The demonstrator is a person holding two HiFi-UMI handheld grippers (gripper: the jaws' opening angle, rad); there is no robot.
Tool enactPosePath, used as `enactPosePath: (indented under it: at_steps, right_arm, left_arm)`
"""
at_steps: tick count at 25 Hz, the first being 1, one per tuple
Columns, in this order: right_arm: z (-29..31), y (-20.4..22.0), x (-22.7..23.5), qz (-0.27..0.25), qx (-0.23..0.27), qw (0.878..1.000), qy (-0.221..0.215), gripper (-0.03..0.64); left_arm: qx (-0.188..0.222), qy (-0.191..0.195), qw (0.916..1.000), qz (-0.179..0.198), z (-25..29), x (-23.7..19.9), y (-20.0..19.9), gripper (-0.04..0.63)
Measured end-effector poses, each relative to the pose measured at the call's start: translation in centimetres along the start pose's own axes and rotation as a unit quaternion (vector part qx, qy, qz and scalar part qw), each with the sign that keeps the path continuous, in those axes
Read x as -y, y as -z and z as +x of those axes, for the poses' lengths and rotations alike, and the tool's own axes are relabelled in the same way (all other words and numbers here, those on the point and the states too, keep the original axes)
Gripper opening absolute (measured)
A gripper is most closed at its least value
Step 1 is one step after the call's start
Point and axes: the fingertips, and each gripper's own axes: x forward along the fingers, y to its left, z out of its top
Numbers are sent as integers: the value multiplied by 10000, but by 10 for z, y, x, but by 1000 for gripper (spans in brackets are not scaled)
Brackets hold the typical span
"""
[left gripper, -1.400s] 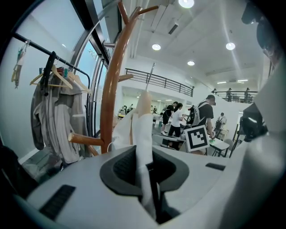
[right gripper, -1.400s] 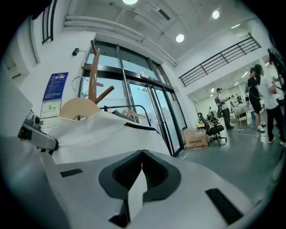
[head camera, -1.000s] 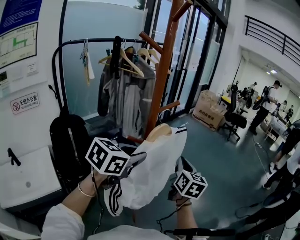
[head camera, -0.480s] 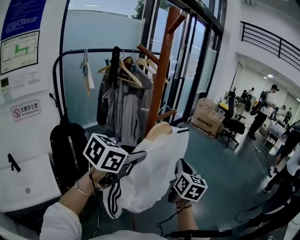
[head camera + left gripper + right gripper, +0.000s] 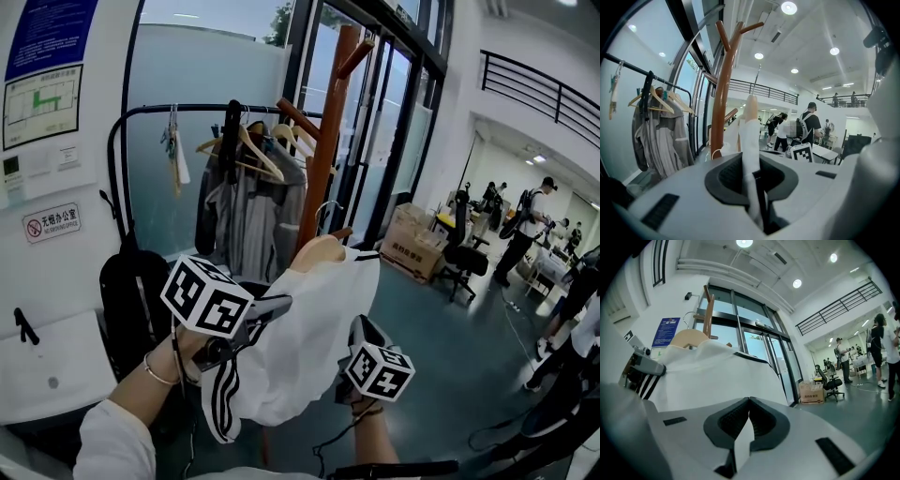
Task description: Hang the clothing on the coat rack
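Observation:
A white garment (image 5: 305,342) with black striped trim hangs over a pale wooden hanger (image 5: 319,253), held up in front of the brown wooden coat rack (image 5: 323,141). My left gripper (image 5: 275,307) is shut on the garment's left shoulder; in the left gripper view the white cloth (image 5: 751,154) runs up between the jaws, and the rack (image 5: 723,93) stands just beyond. My right gripper (image 5: 349,354) is shut on the garment's right side, where a fold of white fabric (image 5: 740,441) is pinched in the jaws. The hanger's wire hook (image 5: 323,208) shows beside the rack pole.
A black clothes rail (image 5: 187,108) behind the rack carries grey jackets (image 5: 248,206) on wooden hangers. A black backpack (image 5: 136,281) leans at the left by a white cabinet (image 5: 47,375). Glass doors, a cardboard box (image 5: 412,253), an office chair (image 5: 464,258) and several people fill the right.
Both grippers have lifted the garment and hanger a little higher, toward the rack's lower pegs. Both grips are unchanged.

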Motion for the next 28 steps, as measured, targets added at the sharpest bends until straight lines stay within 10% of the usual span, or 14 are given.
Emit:
enactPosePath:
  at_steps: [28]
  right_arm:
    - [0,-46,-1,-214,110,9996,-114,23]
  left_arm:
    - [58,69,9999,120,-22,8,-61,63]
